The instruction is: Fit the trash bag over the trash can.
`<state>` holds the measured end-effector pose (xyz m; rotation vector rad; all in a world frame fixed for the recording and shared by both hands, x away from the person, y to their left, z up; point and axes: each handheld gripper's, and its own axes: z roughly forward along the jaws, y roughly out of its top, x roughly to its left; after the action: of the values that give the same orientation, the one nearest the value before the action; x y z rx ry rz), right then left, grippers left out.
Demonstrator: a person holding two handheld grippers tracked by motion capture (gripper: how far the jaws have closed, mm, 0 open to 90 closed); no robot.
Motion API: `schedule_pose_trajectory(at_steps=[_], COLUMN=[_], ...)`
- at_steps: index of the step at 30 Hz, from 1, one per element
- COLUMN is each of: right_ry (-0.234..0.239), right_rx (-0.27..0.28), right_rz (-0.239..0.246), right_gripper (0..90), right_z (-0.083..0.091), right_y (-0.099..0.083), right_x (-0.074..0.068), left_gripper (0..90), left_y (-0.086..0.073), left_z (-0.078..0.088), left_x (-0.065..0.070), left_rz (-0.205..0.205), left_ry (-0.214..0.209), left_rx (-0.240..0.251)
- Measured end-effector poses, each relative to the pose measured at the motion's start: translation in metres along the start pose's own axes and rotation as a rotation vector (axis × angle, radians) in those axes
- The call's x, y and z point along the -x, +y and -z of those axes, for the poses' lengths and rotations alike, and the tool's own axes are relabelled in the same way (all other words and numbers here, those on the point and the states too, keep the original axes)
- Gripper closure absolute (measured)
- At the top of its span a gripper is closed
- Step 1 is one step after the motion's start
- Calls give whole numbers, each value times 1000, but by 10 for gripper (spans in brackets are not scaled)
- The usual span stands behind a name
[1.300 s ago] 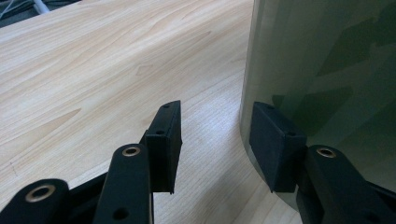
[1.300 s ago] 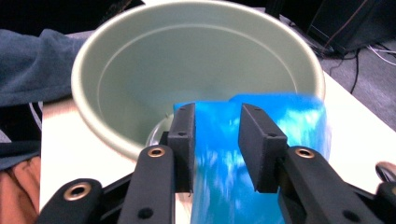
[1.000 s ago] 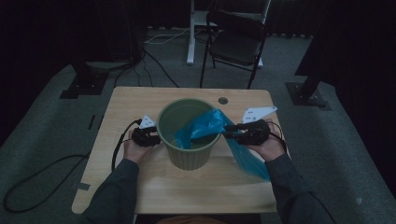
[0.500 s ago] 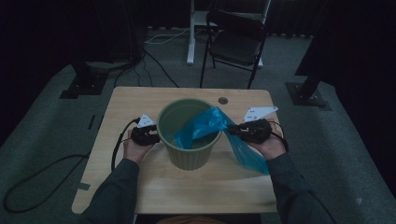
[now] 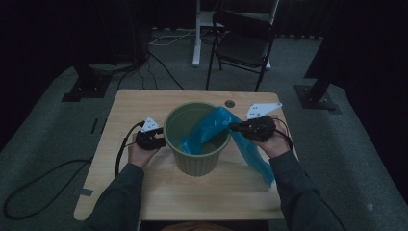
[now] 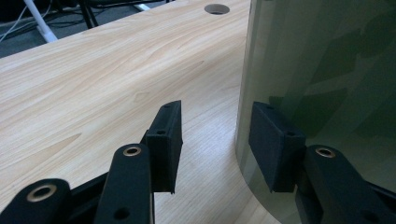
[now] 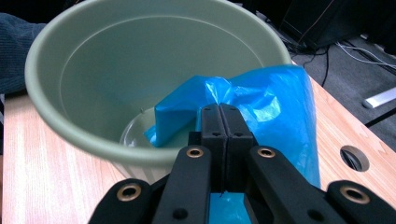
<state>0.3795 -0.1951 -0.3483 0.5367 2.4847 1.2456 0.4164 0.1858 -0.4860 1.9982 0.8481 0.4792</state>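
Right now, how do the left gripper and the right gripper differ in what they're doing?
The left gripper is open, its jaws apart beside the green bin; the right gripper is shut on the blue bag. The left sits low against the bin's outer wall; the right is at the rim. Both are black, each held in one hand.

R tool [image 5: 236, 127] w/ blue bag [image 5: 211, 129] now sits a bit further R of the bin [image 5: 196, 137]; bag drawn out wider over the rim.

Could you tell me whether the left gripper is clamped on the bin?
No, the left gripper is open, jaws apart beside the bin wall.
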Motion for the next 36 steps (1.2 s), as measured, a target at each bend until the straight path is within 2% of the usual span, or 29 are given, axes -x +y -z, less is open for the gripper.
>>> schedule_pose_trajectory(at_steps=[9,14,25,31,36], right_ry=[38,53,77,90,97], right_rx=[-23,-36,-35,-31,-32], right_rz=[3,4,36,52,59], right_gripper=[898,898,898,898,898], right_z=[-14,-21,-24,-26,-27], right_y=[2,2,13,20,22], right_x=[-2,-3,-5,-6,-6], left_gripper=[548,548,558,559,559], left_y=[3,4,8,14,16], left_z=[-2,2,23,44,56], left_x=[8,9,6,-1,0], left_rz=[-26,-21,-45,-39,-58], left_ry=[-17,-26,-54,-107,-143], left_rx=[-6,3,-3,28,35])
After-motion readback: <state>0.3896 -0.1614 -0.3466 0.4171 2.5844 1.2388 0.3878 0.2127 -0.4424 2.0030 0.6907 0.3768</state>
